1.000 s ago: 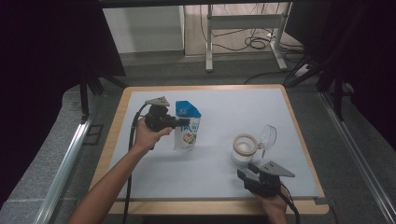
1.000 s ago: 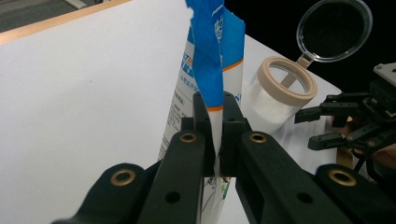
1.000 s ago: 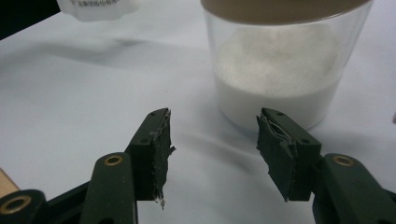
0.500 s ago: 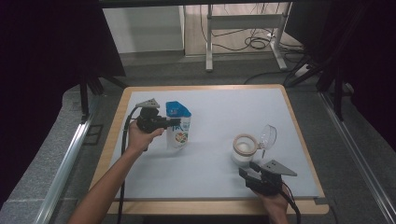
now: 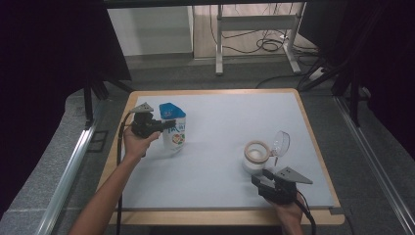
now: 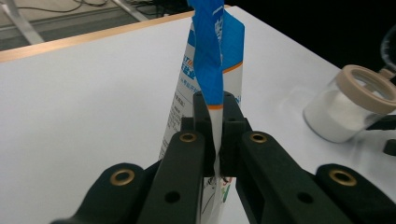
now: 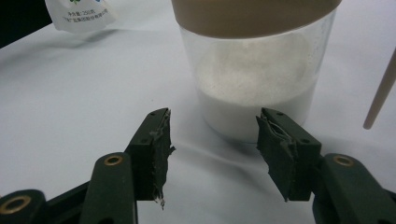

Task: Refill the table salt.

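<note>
A white pouch with a blue top [image 5: 174, 131] stands upright on the left of the white mat [image 5: 225, 117]. My left gripper [image 5: 165, 125] comes at it from the left and is shut on its upper part. In the left gripper view the jaws [image 6: 215, 112] pinch the pouch [image 6: 209, 51] just below the blue band. A clear jar of white powder [image 5: 255, 157] with a tan rim stands at the right, its hinged lid [image 5: 281, 143] flipped open. My right gripper [image 5: 266, 175] sits just in front of the jar, open. The jar [image 7: 254, 79] stands beyond the fingertips [image 7: 212, 137], apart from them.
The mat lies on a wooden-edged table [image 5: 205, 92]. A table frame and cables [image 5: 266, 44] stand on the floor beyond it. Metal rails [image 5: 73, 166] run along both sides. The pouch's lower end [image 7: 79, 14] shows far off in the right gripper view.
My left gripper has carried the pouch to the left and slightly down. The right gripper and the jar have stayed where they were.
</note>
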Available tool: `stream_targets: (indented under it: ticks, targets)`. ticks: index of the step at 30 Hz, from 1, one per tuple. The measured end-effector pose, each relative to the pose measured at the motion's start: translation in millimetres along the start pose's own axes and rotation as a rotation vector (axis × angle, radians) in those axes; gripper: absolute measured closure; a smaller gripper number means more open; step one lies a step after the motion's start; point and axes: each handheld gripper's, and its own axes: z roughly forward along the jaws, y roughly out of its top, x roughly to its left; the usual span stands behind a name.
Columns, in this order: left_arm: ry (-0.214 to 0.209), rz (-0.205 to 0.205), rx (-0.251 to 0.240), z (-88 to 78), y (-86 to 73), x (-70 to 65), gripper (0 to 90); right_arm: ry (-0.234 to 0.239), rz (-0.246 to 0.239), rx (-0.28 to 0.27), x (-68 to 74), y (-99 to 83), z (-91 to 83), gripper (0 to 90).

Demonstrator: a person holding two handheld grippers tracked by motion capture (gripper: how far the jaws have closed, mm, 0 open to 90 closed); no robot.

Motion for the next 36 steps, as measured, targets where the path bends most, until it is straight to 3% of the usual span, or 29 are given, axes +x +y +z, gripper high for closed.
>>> stream_targets:
  ticks: [5, 12, 27, 31, 36]
  targets:
    - [0.039, -0.029, -0.029, -5.4, -6.1, 11.7, 89.5, -0.001, 0.005, 0.0, -1.5, 0.0, 0.1, 44.7]
    - [0.103, -0.021, -0.039, -14.5, -15.4, 20.3, 89.5, -0.004, 0.008, -0.003, -2.3, -0.1, 0.2, 44.7]
    - [0.121, -0.005, -0.061, -31.1, -31.9, 17.0, 86.7, -0.01, 0.014, -0.012, -4.7, 1.7, -1.7, 44.0]
    - [0.144, -0.001, -0.071, -30.3, -30.8, 13.6, 81.0, -0.011, 0.015, -0.013, -5.7, 2.7, -2.9, 44.0]
    - [0.148, -0.029, -0.082, -30.0, -29.2, 13.9, 63.9, -0.009, 0.015, -0.015, -6.3, 3.2, -3.1, 44.0]
